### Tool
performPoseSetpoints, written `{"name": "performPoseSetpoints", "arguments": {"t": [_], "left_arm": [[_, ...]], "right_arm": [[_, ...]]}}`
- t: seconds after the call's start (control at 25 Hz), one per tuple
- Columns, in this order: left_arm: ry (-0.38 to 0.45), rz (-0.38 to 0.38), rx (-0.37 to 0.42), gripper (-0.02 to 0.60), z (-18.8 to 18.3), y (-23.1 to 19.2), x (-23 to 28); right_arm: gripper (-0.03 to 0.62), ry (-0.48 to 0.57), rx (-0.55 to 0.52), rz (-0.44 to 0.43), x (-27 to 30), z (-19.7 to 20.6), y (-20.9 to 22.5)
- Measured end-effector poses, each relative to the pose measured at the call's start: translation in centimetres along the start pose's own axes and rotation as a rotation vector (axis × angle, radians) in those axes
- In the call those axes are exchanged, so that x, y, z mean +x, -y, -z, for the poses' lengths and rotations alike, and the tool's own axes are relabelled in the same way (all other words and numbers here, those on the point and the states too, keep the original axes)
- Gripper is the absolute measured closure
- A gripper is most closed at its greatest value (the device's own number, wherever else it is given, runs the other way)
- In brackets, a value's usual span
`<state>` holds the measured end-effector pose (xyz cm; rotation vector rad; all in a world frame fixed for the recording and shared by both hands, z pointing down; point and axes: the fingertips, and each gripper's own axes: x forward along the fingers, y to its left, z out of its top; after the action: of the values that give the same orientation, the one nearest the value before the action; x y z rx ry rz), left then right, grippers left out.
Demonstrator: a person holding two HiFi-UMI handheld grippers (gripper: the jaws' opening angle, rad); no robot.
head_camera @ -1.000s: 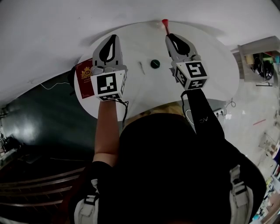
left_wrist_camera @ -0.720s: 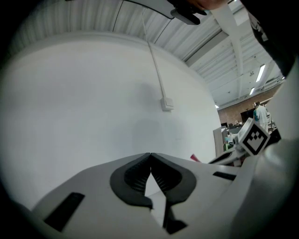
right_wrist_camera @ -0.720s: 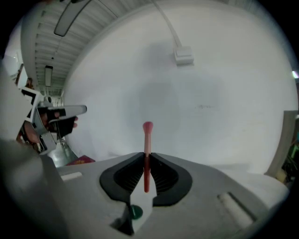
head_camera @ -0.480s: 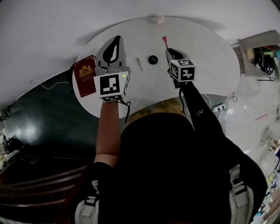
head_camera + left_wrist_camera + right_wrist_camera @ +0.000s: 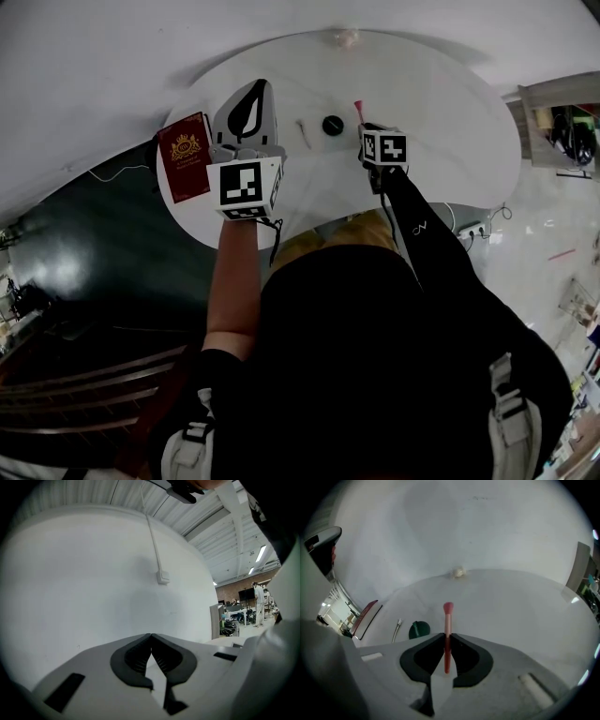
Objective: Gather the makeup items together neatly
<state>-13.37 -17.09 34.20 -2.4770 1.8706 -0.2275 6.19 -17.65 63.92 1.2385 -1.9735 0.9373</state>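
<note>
A pink makeup brush (image 5: pixel 447 625) sticks out forward from my right gripper (image 5: pixel 447 637), whose jaws are shut on its handle; its tip (image 5: pixel 357 105) shows over the round white table (image 5: pixel 441 112). Just left of it lie a round dark green compact (image 5: pixel 419 629) (image 5: pixel 332 124) and a thin silvery stick (image 5: pixel 397 628) (image 5: pixel 303 134). My left gripper (image 5: pixel 249 97) hangs over the table's left part, jaws shut with nothing between them (image 5: pixel 151 637), facing a white wall.
A dark red booklet (image 5: pixel 185 156) lies at the table's left edge, also seen in the right gripper view (image 5: pixel 365 617). A small pale lump (image 5: pixel 346 37) sits at the far rim. Beyond the table is a white wall; shelves (image 5: pixel 562 122) stand to the right.
My right gripper has drawn back toward me and slightly left with the brush, which now sits close beside the green compact. The left gripper stayed nearly in place.
</note>
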Motion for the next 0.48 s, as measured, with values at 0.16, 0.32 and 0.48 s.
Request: {"name": "performPoseSetpoints", "arguments": {"t": [0.16, 0.32, 0.48], "left_arm": [[-0.018, 0.0, -0.005, 0.572, 0.6, 0.0, 0.1], [-0.025, 0.008, -0.004, 0.572, 1.0, 0.0, 0.2], [-0.022, 0.008, -0.002, 0.572, 0.9, -0.3, 0.2]], "right_arm": [[0.543, -0.043, 0.011, 0.006, 0.9, 1.2, 0.4], [0.543, -0.051, 0.002, 0.003, 1.2, 1.7, 0.4], [0.503, -0.028, -0.027, -0.037, 0.6, 1.0, -0.1]]}}
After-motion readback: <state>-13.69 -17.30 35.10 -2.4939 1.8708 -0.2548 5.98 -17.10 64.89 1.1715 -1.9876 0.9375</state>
